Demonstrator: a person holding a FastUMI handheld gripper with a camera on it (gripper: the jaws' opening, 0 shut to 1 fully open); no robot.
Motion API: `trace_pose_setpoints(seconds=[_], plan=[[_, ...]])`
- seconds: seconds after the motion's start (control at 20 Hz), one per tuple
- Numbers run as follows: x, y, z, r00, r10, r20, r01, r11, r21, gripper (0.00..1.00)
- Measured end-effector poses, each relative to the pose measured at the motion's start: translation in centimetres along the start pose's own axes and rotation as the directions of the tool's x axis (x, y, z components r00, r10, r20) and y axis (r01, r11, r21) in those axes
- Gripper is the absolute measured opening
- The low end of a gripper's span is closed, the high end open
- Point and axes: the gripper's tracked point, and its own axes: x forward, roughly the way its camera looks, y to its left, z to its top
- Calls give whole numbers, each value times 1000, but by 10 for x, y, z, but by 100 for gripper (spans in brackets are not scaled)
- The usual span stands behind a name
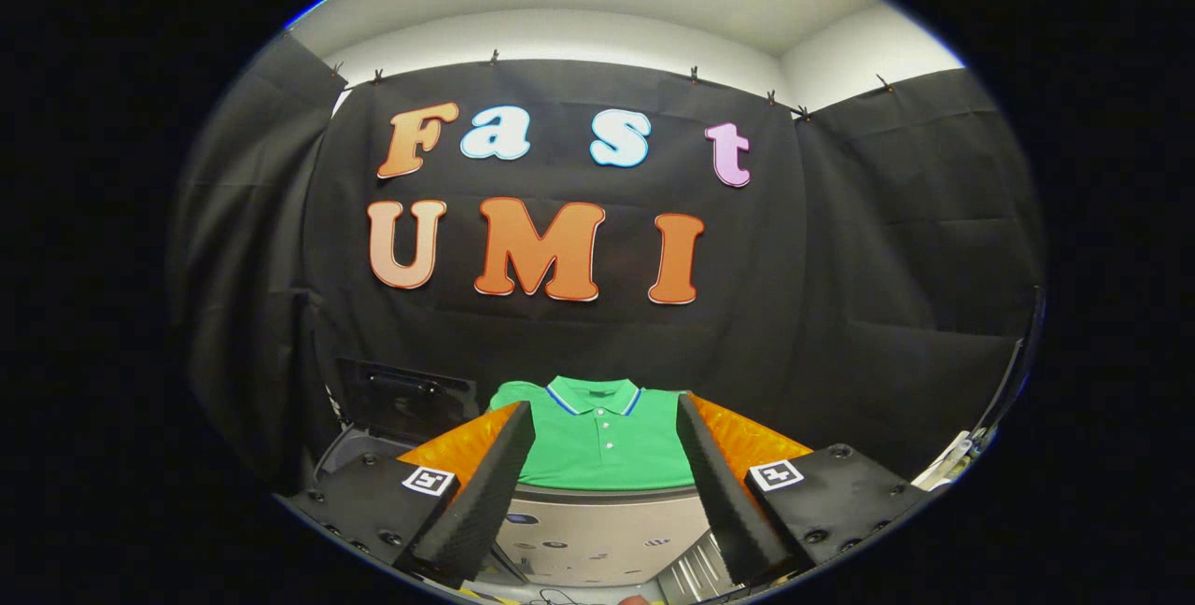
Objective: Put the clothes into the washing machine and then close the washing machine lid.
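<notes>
A green polo shirt (pixel 597 456) with a blue-and-white trimmed collar lies flat just ahead of my fingers, on top of a silvery-grey appliance panel (pixel 597 540) with small marks on it. My gripper (pixel 605 407) is open, its fingers spread to either side of the shirt and touching nothing. Left of the shirt a dark lid (pixel 406 395) stands raised, with a grey rim (pixel 341 456) of the washing machine opening below it. The inside of the opening is hidden.
Black cloth walls close the booth behind and on both sides. A white object (pixel 952 465) sits low at the far right by the cloth. A ribbed metal part (pixel 691 572) lies beside the right finger's base.
</notes>
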Motion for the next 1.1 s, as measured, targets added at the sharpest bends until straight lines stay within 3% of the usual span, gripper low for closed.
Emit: trace_pose_setpoints(seconds=[0.3, 0.6, 0.85, 1.1], plan=[[84, -5, -28, 998, 24, -62, -25, 1000, -11, 99], [193, -16, -88, 975, 48, -216, -45, 999, 22, 99], [252, -18, -131, 933, 76, -353, -60, 997, 57, 99], [281, -11, -174, 859, 104, -502, -65, 993, 96, 99]])
